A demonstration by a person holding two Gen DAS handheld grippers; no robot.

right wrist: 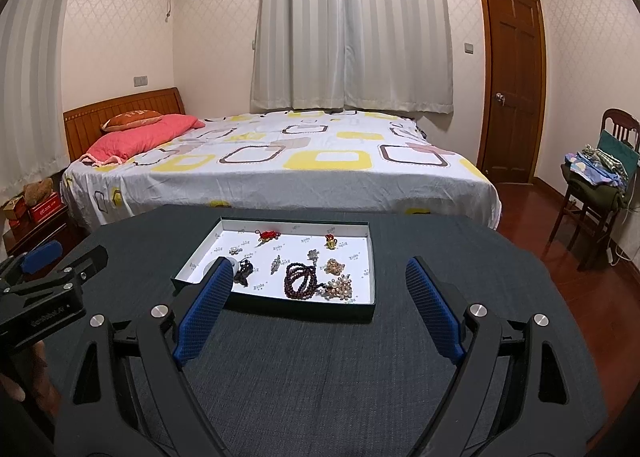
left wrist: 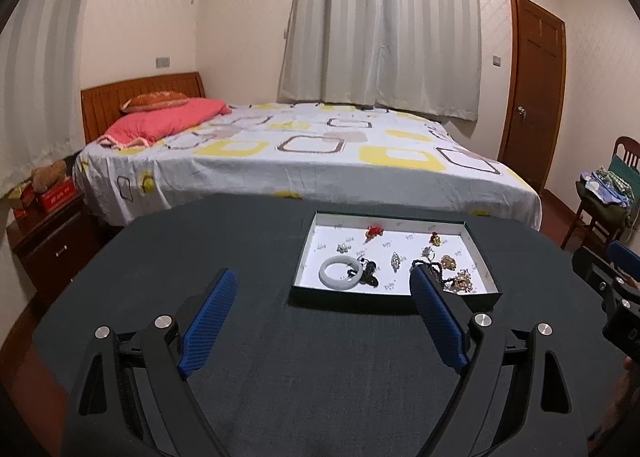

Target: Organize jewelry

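Observation:
A shallow dark box with a white lining [left wrist: 478, 257] [right wrist: 370, 257] stands on the dark table and holds several jewelry pieces. Among them are a pale jade bangle [left wrist: 340, 272], a red knot charm [left wrist: 374, 232] [right wrist: 267, 235], a dark bead necklace [right wrist: 300, 281] and a pearl brooch [right wrist: 340, 288]. My left gripper [left wrist: 322, 277] is open and empty, just in front of the box. My right gripper [right wrist: 320, 267] is open and empty over the box's near edge; its left finger hides the bangle.
The dark table [left wrist: 320, 377] [right wrist: 320, 357] stands by a bed [left wrist: 304, 153]. A nightstand [left wrist: 52, 233] is at the left, a chair with clothes [right wrist: 596, 181] at the right, a door [right wrist: 514, 89] behind. The other gripper shows at each view's edge [left wrist: 612, 281] [right wrist: 48, 277].

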